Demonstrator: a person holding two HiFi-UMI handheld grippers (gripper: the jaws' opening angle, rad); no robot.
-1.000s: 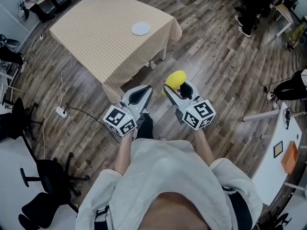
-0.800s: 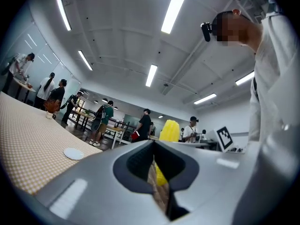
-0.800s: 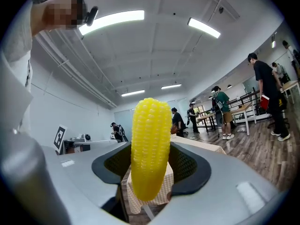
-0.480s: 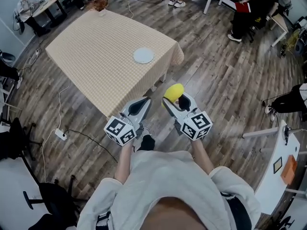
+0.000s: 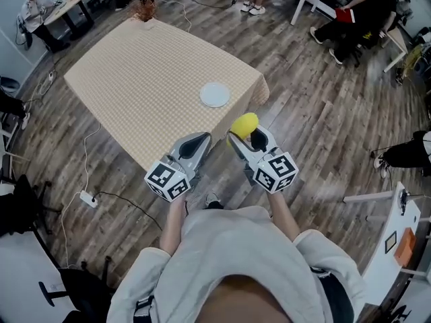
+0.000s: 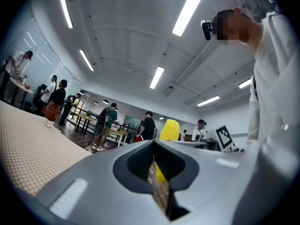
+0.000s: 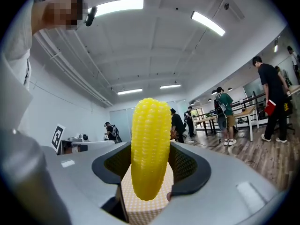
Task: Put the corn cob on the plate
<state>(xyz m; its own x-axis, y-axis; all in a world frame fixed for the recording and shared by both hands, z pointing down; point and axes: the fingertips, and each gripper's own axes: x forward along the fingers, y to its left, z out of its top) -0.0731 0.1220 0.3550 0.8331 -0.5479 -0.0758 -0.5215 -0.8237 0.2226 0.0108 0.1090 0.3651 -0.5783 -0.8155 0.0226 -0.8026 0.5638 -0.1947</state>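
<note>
A yellow corn cob [image 7: 150,149] stands upright between the jaws of my right gripper [image 7: 149,170], which is shut on it. From the head view the corn cob [image 5: 244,124] sticks up at the tip of the right gripper [image 5: 244,134], just off the table's near corner. A small white plate [image 5: 215,94] lies on the checked tablecloth near that corner. My left gripper [image 5: 196,142] is beside the right one, its jaws closed together with nothing in them. In the left gripper view the left gripper [image 6: 154,165] points level, with the corn cob [image 6: 169,129] beyond it.
The table [image 5: 141,79] with its beige checked cloth stands on a wooden floor. A power strip [image 5: 88,198] and cable lie on the floor at left. Office chairs [image 5: 17,200] stand at the far left. People and desks [image 5: 357,12] fill the far side of the room.
Both grippers have come forward towards the table with the corn cob held; the table and plate now lie closer, the plate nearly ahead of the right gripper.
</note>
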